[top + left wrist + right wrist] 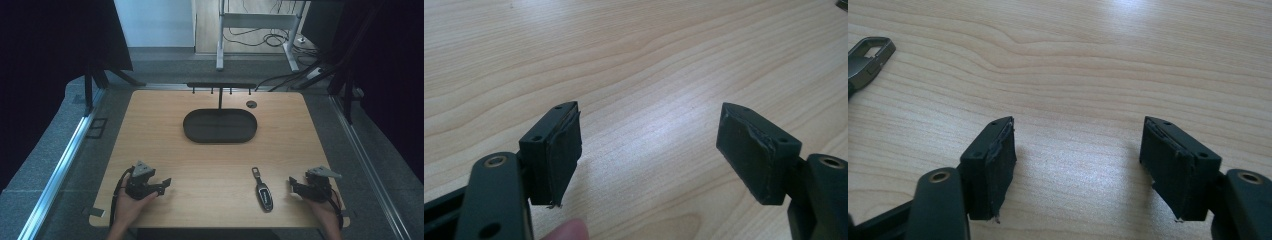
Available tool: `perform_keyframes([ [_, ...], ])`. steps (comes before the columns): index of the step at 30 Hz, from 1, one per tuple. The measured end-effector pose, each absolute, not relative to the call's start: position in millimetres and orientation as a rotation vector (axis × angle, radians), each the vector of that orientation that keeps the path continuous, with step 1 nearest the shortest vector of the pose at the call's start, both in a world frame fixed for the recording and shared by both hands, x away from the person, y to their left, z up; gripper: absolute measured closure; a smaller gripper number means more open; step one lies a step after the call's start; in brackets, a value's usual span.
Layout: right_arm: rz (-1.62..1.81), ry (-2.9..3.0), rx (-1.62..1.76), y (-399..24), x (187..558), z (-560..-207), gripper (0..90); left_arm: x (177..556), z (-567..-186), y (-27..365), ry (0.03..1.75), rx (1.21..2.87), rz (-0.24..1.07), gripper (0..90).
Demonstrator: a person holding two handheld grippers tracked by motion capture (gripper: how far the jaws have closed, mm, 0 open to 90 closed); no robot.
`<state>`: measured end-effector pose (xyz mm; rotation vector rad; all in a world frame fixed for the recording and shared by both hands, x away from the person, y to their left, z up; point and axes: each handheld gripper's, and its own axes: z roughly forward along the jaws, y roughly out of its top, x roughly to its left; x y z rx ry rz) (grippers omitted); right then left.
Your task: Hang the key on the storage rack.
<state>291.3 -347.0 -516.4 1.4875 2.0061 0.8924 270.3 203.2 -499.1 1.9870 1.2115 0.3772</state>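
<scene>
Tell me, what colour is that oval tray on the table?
Black, or very dark grey. The oval tray shows best in the high view.

On my table the tray sits toward the far edge, about centred, with a rack standing just behind it. The key fob lies near my edge, right of centre. My left gripper rests at the near left, my right gripper at the near right, the fob between them, closer to the right one.
</scene>
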Motion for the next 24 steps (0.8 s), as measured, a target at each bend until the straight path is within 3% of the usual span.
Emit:
perform_keyframes([
  [16, 0.925, 2.138, 1.601, -350, 295, -499, 36.7, 273, -504, 205, 1.224, 2.019, 0.36, 26.3],
  [24, 0.876, 2.257, 1.529, -323, 311, -448, 38.5, 268, -501, 214, 1.231, 1.988, 0.343, 26.3],
])
